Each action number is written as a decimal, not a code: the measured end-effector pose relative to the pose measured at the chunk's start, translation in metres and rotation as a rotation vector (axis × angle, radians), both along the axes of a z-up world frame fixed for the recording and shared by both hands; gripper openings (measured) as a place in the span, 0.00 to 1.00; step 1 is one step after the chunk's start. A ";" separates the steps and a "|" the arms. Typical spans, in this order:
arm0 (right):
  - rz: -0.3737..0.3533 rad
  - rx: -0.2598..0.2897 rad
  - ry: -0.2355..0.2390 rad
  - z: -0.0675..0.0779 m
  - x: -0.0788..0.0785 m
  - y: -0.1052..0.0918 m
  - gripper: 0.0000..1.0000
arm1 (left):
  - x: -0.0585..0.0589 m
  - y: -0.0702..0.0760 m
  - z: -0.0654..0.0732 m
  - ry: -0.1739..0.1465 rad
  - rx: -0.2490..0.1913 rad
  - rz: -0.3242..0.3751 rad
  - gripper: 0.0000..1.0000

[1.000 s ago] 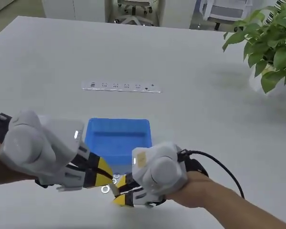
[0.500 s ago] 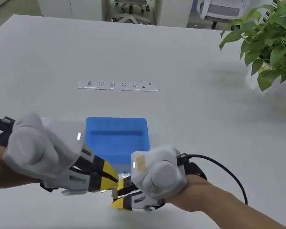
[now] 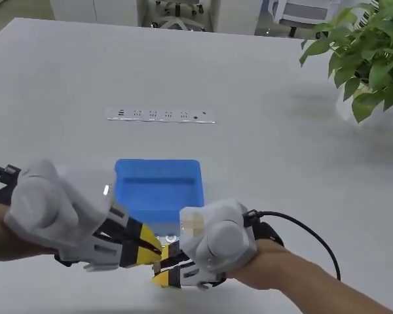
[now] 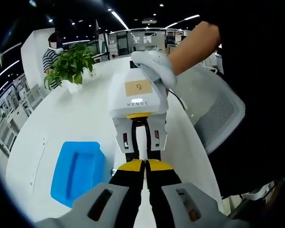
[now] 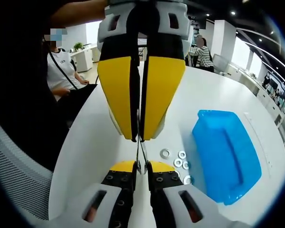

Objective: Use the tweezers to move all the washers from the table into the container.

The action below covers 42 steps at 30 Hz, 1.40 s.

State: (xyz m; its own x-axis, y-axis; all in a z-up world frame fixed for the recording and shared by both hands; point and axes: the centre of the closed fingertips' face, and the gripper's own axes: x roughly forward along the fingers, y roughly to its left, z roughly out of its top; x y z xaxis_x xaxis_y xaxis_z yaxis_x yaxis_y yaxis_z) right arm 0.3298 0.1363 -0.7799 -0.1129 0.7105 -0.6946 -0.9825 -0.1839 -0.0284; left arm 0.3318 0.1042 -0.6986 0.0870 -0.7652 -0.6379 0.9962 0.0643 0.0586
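Tweezers (image 5: 140, 154) pinched in the left gripper's (image 5: 138, 137) yellow jaws, squeezed almost together, thin end reaching into the right gripper's (image 5: 141, 167) jaws, likewise closed onto it. Washers (image 5: 178, 163) loose just right of the right gripper, beside the blue container (image 5: 225, 152).

In the left gripper view, the white housing (image 4: 137, 102) of the right gripper (image 4: 141, 153) carries grey lettering that reads roughly "KENSE", under a tan square label (image 4: 138, 87). The power strip's (image 3: 160, 116) markings are too small to read.
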 end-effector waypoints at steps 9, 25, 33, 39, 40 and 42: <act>-0.007 0.001 0.000 0.000 0.001 -0.001 0.13 | -0.001 -0.001 0.001 -0.007 -0.005 -0.006 0.05; -0.032 0.011 -0.006 0.005 0.008 -0.005 0.17 | 0.005 -0.001 0.011 -0.022 -0.008 0.001 0.05; -0.087 0.010 -0.004 0.008 0.019 -0.014 0.23 | 0.011 -0.001 0.013 -0.029 -0.008 0.003 0.05; -0.139 0.010 -0.005 0.008 0.029 -0.023 0.28 | 0.017 0.000 0.012 -0.031 -0.004 0.010 0.05; -0.145 0.009 -0.003 0.008 0.029 -0.024 0.28 | 0.017 0.000 0.011 -0.031 -0.003 0.010 0.05; -0.153 0.008 -0.007 0.008 0.031 -0.027 0.29 | 0.019 0.000 0.012 -0.033 -0.003 0.011 0.05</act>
